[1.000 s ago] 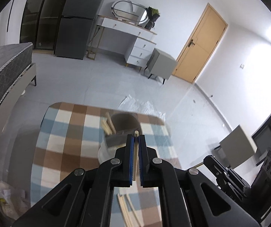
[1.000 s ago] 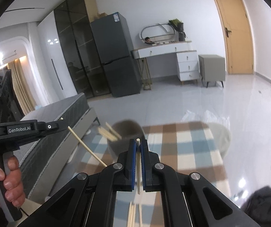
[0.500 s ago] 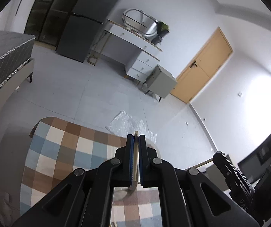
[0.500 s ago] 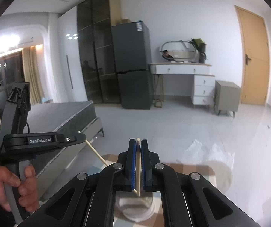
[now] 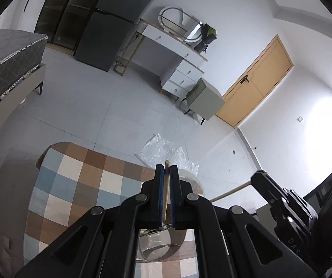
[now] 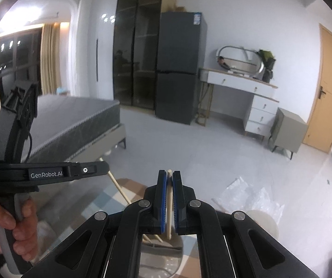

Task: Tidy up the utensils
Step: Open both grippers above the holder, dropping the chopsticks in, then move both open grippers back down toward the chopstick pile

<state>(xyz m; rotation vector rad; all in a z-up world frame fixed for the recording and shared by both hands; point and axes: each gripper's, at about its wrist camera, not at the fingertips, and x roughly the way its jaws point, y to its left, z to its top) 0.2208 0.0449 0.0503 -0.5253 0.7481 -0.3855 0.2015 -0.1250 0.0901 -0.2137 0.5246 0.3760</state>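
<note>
A: How do the jaws stand on each side?

B: Both are clamped tight. The left gripper (image 5: pixel 165 173) pinches one pale chopstick (image 5: pixel 165 192) that runs up between the blue pads and pokes out just past their tips. The right gripper (image 6: pixel 169 176) holds a second chopstick (image 6: pixel 169 203) the same way, upright between its pads.

A: And the holder they go into?

B: The grey cup (image 5: pixel 159 247) now sits right under the left jaws, only its rim showing below them. A second ago it stood ahead of the tips with sticks leaning in it. From the right wrist, the cup (image 6: pixel 163 252) is likewise beneath the jaws, with a few sticks (image 6: pixel 151 237) visible in its mouth.

A: What else changed?

B: Both views have lifted and rolled; more of the room and less of the checked cloth on the surface (image 5: pixel 78 185) shows ahead of the jaws. To the right of the left jaws, the other gripper's stick (image 5: pixel 231 192) juts toward them. In the right view, a hand (image 6: pixel 8 227) grips the left handle, well to the left of the jaws.
</note>
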